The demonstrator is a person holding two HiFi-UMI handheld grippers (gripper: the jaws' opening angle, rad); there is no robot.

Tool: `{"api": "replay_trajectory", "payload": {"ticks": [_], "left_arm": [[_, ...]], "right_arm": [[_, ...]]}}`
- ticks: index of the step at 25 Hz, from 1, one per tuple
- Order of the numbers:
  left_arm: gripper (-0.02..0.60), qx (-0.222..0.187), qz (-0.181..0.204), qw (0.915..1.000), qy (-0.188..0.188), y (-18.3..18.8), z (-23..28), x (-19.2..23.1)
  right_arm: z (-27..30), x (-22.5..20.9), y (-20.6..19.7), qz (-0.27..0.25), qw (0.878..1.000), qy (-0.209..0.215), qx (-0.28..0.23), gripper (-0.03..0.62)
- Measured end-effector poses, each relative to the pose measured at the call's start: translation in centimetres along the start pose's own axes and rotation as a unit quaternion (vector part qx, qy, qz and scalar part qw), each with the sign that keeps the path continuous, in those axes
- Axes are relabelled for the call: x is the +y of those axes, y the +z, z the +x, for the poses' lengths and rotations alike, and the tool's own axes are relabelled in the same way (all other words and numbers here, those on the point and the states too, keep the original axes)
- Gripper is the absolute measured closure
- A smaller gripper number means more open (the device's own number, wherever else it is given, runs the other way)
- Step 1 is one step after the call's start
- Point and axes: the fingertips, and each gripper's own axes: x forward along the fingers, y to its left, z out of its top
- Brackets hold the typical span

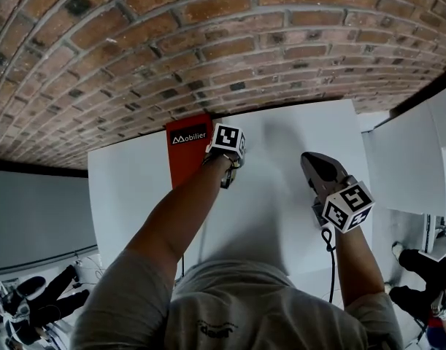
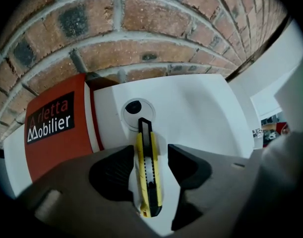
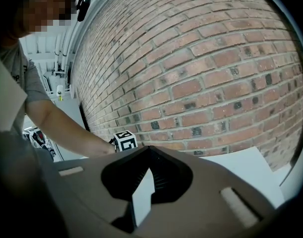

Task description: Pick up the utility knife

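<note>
Left tool [image 2: 151,151] straddles utility knife [image 2: 149,182] wide (right tool [image 3: 148,148] closed); round hole [image 2: 134,107], red panel [image 2: 51,145] beyond.

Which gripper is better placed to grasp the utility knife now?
Left. The left gripper holds its jaws open astride the utility knife on the white table; the right gripper is shut and faces the brick wall.
</note>
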Motion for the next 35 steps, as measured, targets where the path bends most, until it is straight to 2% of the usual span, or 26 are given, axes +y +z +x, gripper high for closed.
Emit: {"api": "replay_trajectory", "payload": {"ticks": [3,6,9,12,14,21,29,35], "left_arm": [[0.426,0.004,0.011,0.9995,0.03,0.1,0.4,0.8],[0.431,-0.007,0.039,0.9984,0.04,0.5,0.3,0.8],[0.456,-0.009,0.039,0.9986,0.035,0.5,0.2,1.0],[0.462,-0.008,0.016,0.9997,0.018,0.1,-0.1,1.0],[0.462,-0.015,0.006,0.9999,-0.007,0.2,-0.3,0.6],[0.463,-0.069,-0.005,0.9951,-0.071,1.6,-3.5,-1.2],[0.463,-0.148,-0.004,0.9806,-0.128,2.6,-11.0,-1.6],[0.463,-0.23,0.002,0.9581,-0.171,3.0,-19.3,-0.2]], "right_arm": [[-0.1,-0.3,-0.1,0.002,1.0,0.001,0.0,0.585],[-0.1,-0.5,-0.4,0.005,1.0,0.0,0.001,0.585],[-0.2,-0.4,-0.4,0.007,1.0,0.0,0.0,0.585],[-0.4,-0.3,-0.2,0.007,1.0,-0.003,-0.002,0.585],[-0.6,-0.2,-0.1,0.007,1.0,-0.005,-0.003,0.585],[-1.1,0.7,0.7,-0.003,1.0,-0.012,-0.003,0.585],[-0.9,3.7,3.5,-0.025,1.0,-0.014,-0.012,0.585],[0.7,7.0,6.7,-0.046,0.999,-0.009,-0.019,0.585]]}}
